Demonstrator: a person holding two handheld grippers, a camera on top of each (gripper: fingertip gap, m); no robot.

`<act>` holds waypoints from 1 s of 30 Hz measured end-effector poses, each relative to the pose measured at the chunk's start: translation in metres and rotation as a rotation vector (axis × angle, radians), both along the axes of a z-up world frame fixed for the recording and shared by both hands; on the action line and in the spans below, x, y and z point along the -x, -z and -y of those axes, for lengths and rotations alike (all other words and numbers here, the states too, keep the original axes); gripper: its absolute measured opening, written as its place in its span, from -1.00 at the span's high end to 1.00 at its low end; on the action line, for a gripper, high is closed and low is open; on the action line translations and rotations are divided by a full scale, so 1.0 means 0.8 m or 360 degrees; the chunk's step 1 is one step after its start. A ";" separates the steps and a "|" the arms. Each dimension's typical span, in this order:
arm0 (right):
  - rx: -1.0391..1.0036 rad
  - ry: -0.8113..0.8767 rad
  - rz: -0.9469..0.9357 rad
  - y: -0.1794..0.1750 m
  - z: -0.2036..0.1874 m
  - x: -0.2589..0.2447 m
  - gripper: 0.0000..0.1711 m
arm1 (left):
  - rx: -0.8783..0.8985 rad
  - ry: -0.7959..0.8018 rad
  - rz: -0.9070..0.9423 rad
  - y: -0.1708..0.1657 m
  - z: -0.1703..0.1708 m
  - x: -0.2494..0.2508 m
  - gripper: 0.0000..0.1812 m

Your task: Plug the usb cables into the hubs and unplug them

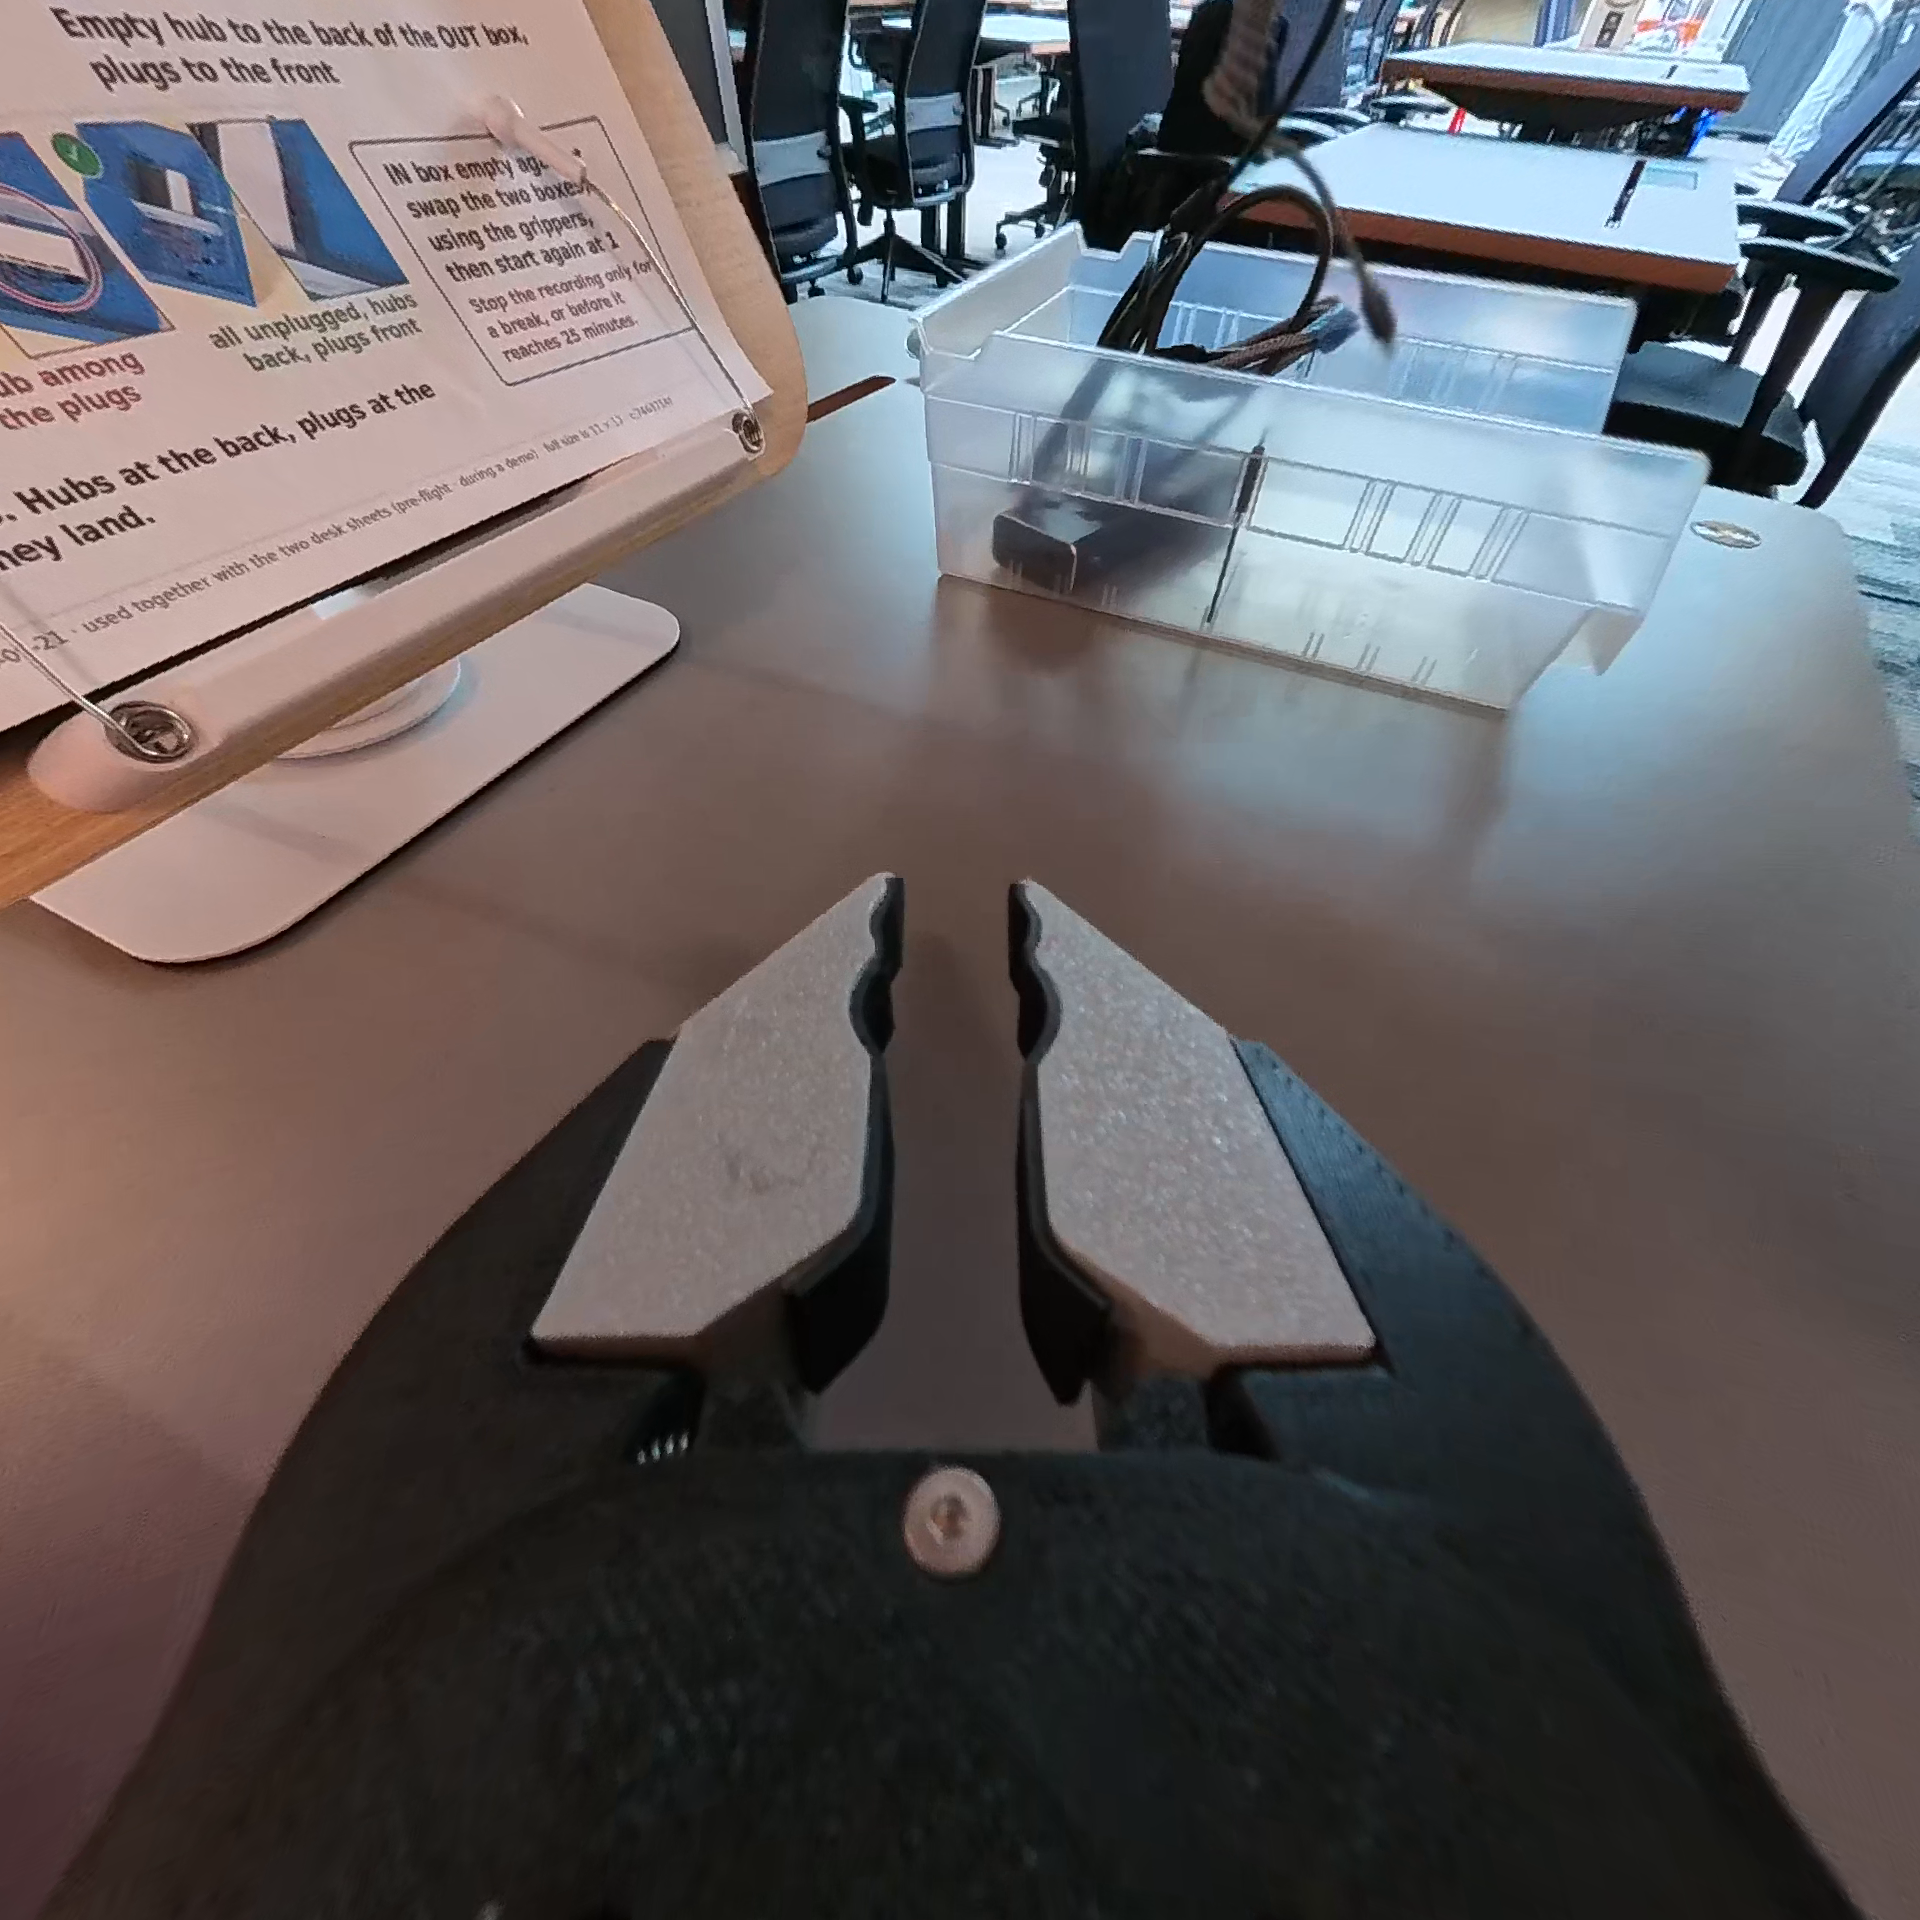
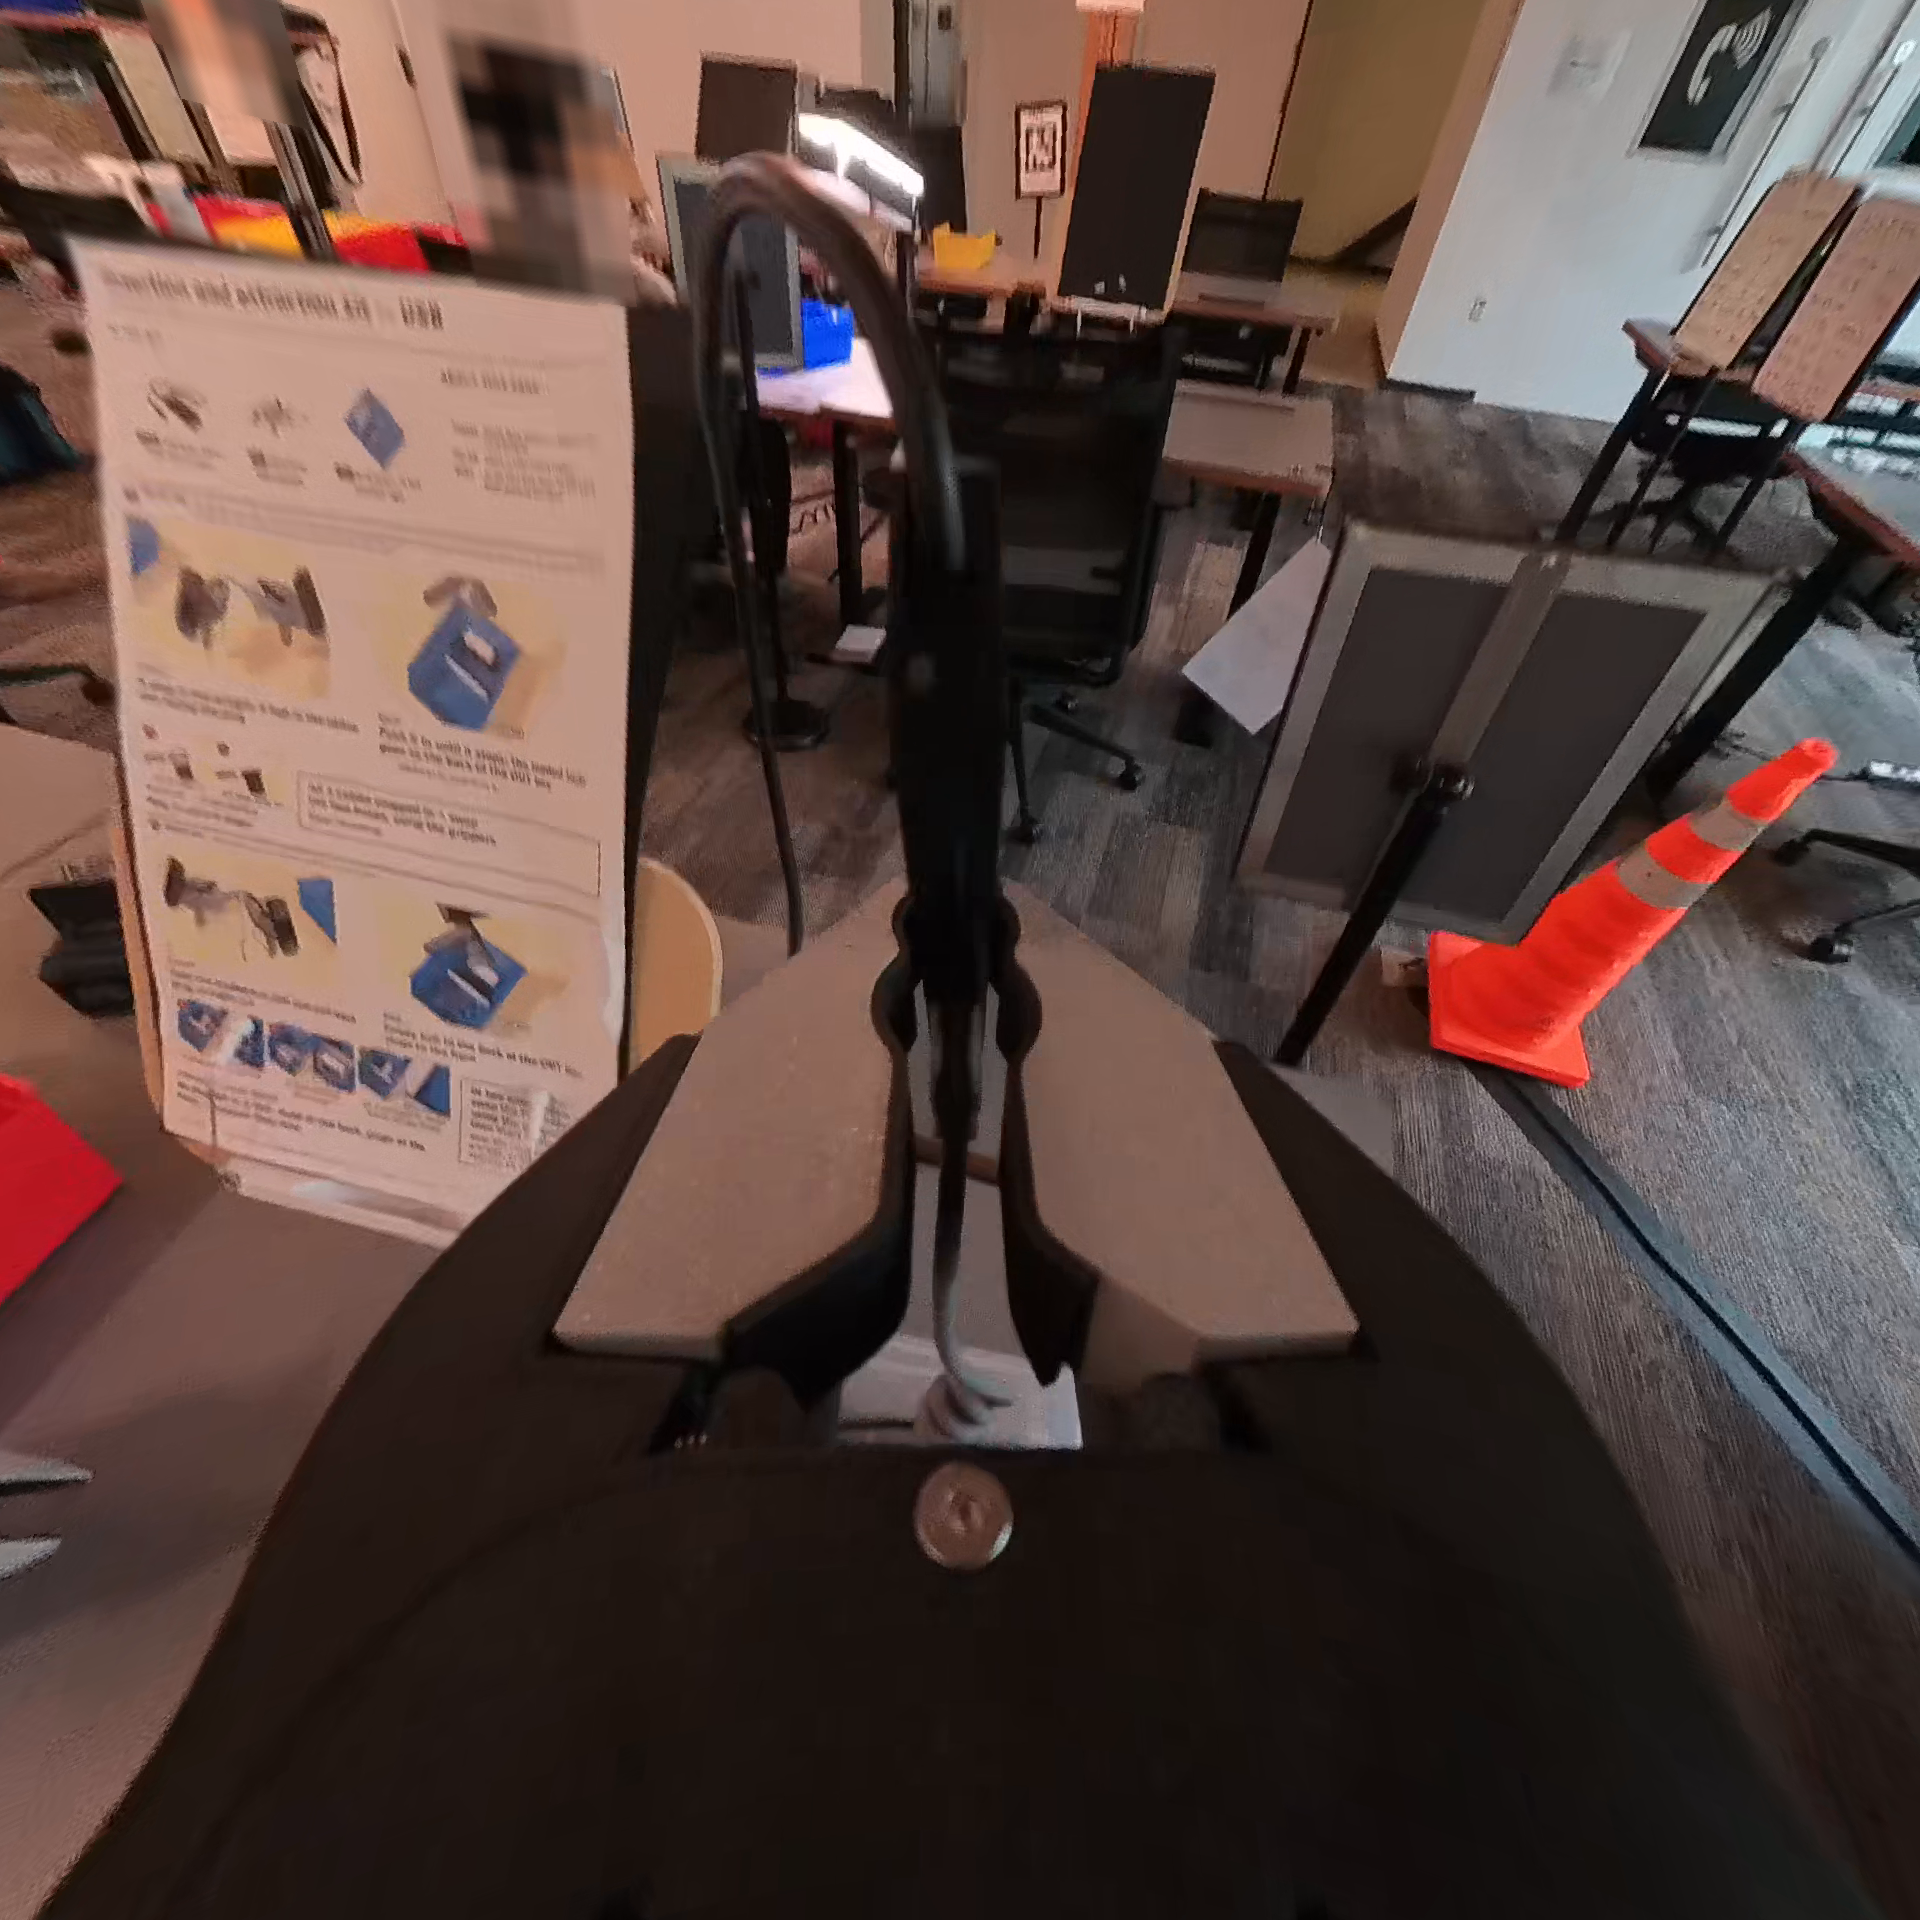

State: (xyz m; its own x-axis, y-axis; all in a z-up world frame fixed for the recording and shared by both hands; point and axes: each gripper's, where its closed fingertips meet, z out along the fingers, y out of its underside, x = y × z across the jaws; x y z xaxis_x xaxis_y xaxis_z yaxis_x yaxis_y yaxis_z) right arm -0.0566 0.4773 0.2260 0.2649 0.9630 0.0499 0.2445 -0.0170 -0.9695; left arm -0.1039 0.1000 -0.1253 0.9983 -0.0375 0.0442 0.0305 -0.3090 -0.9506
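Note:
My left gripper [image 1: 956, 904] hovers low over the brown table, open and empty. Ahead of it stands a clear plastic box [image 1: 1351, 582] holding a black hub [image 1: 1049, 535] in its front part and dark braided cables [image 1: 1247, 332] in its back part. More dark cables [image 1: 1262, 156] hang blurred above the box. My right gripper [image 2: 958, 956] is shut on a long black hub [image 2: 951, 675] held upright in the air. Black cables [image 2: 821, 218] arch from the hub's top and drop to the left. A grey cable [image 2: 951, 1299] runs down between the fingers.
An instruction sheet on a wooden stand with a white base [image 1: 343, 800] stands at the left of the table; it also shows in the right wrist view [image 2: 374, 727]. A red box [image 2: 42, 1184] sits at the left. An orange cone [image 2: 1621, 935], a cabinet and office chairs stand on the floor beyond. My right fingertips sit around 50 cm from my left ones.

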 end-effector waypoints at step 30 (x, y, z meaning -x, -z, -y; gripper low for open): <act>-0.0763 -0.0538 0.1814 0.377 0.001 -0.084 0.91 | 0.0142 0.0044 -0.0034 0.028 -0.007 -0.009 0.80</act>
State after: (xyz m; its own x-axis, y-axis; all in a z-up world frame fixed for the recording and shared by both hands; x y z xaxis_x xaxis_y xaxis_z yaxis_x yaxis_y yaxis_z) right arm 0.0107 0.4769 -0.0756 -0.4095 0.7966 0.4446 0.8605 0.4992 -0.1019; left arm -0.0968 0.1057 -0.1477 0.9977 -0.0619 0.0274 0.0009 -0.3930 -0.9196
